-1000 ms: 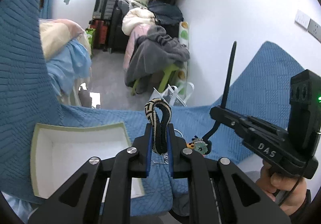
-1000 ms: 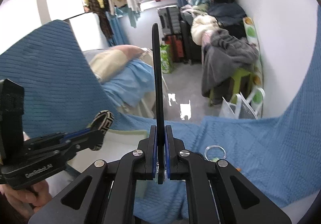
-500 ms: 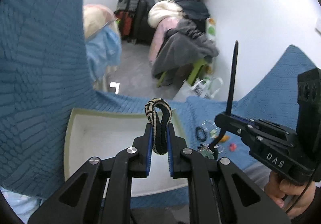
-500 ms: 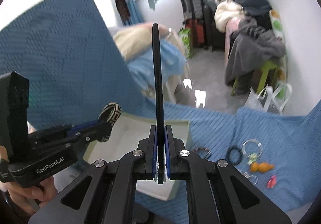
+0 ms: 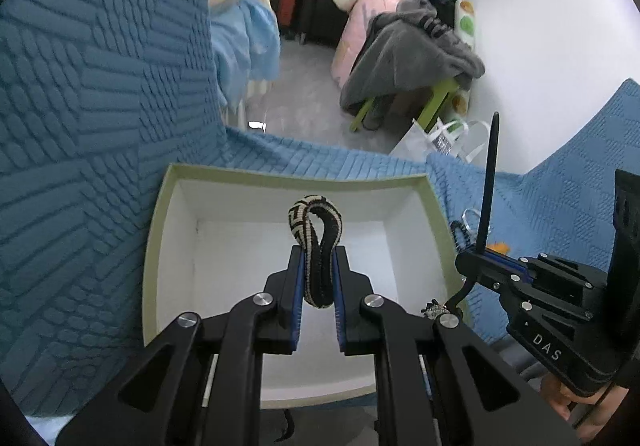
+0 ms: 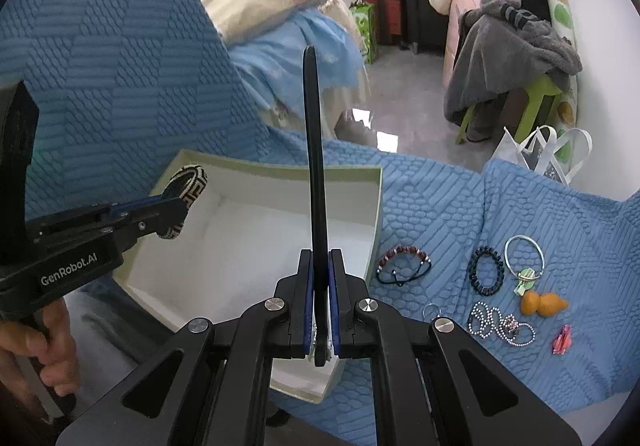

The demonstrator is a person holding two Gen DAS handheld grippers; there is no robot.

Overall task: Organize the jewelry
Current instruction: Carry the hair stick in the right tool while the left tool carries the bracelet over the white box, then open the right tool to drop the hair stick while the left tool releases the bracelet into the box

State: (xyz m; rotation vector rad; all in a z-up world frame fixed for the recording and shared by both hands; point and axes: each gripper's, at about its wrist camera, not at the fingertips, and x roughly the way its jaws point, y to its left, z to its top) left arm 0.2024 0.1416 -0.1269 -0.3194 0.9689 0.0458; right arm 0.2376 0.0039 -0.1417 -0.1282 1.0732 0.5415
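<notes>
Woven bracelet (image 5: 316, 246): black/cream key pattern, folded into a loop, pinched upright over the open box (image 5: 160, 214). Box: pale green outside, white inside, nothing lying on its floor, sits on blue textured bedspread.

Black flat strip (image 6: 314, 150): thin, stands vertical, lower end clamped, over box's right part.

On bedspread right of box, apart from each other: dark red bead bracelet w/ black cord (image 6: 404, 264), black bead bracelet (image 6: 486, 275), silver bangle w/ green charm (image 6: 524, 256), ball-chain (image 6: 500, 324), orange gourd charm (image 6: 542, 303), small pink piece (image 6: 562, 340).

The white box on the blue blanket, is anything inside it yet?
The white box shows only bare white floor and walls. The left gripper and its woven bracelet cover part of the floor, so that patch cannot be checked.
</notes>
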